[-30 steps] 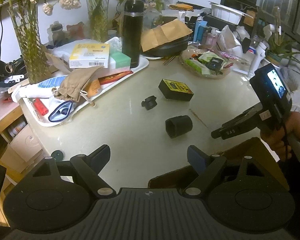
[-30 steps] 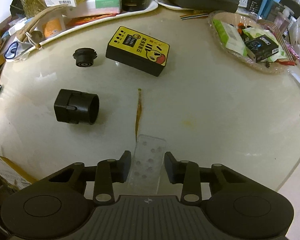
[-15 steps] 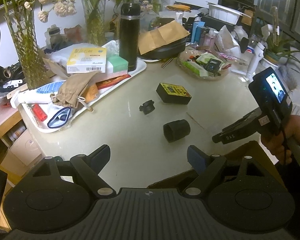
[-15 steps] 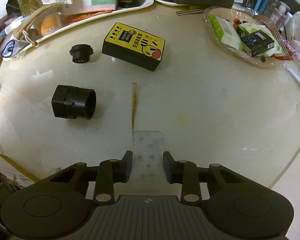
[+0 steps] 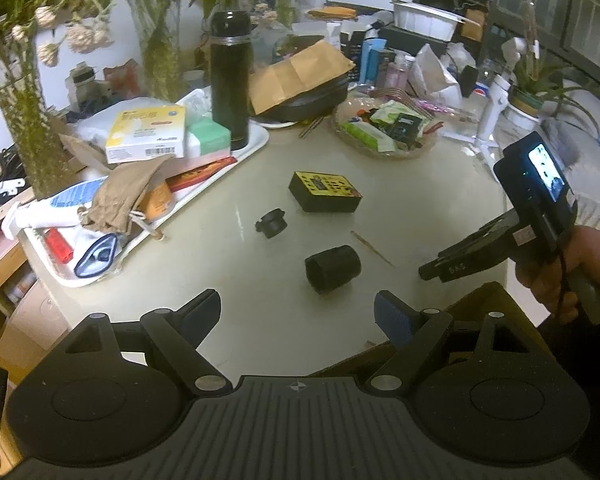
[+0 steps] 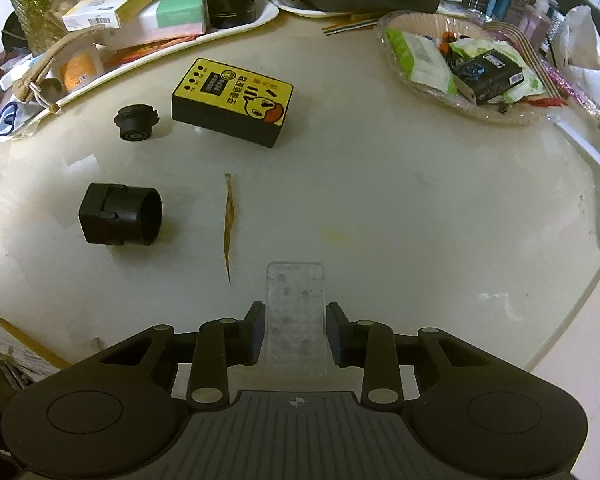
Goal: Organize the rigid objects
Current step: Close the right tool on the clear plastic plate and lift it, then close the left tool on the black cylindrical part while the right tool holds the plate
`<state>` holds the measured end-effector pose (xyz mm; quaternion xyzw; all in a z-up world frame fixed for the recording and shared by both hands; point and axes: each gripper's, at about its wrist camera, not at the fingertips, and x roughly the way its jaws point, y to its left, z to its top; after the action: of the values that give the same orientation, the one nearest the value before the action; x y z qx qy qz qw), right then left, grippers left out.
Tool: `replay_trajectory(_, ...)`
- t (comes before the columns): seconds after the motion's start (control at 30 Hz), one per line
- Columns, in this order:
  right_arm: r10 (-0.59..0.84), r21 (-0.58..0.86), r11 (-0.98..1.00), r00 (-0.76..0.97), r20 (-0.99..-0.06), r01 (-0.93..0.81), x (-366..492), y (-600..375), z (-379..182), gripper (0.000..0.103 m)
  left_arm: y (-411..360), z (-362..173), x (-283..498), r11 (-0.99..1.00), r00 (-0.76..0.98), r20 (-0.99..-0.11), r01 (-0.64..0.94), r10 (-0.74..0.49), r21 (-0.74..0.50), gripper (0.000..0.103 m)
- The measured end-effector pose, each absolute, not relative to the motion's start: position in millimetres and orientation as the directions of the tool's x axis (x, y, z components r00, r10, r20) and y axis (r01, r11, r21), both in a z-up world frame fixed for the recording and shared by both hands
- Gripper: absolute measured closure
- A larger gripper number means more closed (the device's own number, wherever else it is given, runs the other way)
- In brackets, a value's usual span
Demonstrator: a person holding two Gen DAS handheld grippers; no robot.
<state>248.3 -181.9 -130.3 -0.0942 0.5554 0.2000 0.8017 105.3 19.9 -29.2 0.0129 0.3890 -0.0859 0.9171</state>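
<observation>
**Right gripper clamps a clear plastic piece; left gripper hangs open over the table edge**

The right gripper (image 6: 295,334) has its jaws drawn in on both long sides of a clear plastic piece (image 6: 295,312), a flat transparent rectangle with small round marks, which sticks out forward past the fingertips above the table (image 6: 420,208). Just left of the piece a thin brown sliver (image 6: 228,224) lies on the pale tabletop.

The left gripper (image 5: 297,312) has its jaws spread wide with nothing between them, hanging over the near edge of the table. Below its right finger sits the corner of a cardboard box (image 5: 496,300).

Ahead of the left gripper, a black cylindrical lens hood (image 5: 332,269) lies on its side; in the right wrist view the same part (image 6: 120,220) is well to the left of the held piece. Farther back stands a small black lens cap-like ring (image 5: 271,224), and beside it, apart from it, a black box with a yellow printed top (image 5: 324,192), seen with a duck figure in the right wrist view (image 6: 232,102).

At the back left a white tray (image 5: 256,144) carries a black thermos (image 5: 230,80), a yellow-and-white carton (image 5: 148,132) and a tan drawstring pouch (image 5: 124,192). At the back right a glass dish (image 6: 412,80) holds snack packets. In the left wrist view the person's right hand (image 5: 568,268) grips the handle of the other gripper.
</observation>
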Motion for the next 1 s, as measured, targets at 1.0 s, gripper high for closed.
replay_trajectory(1.0, 0.351, 0.218, 0.914, 0.403, -0.845, -0.341, 226.4, -227.5, -92.5, 0.068, -19.3, -59.2, 161.2, 0.971, 0.639, -0.750, 0.238, -0.171, -0.018, 0.019)
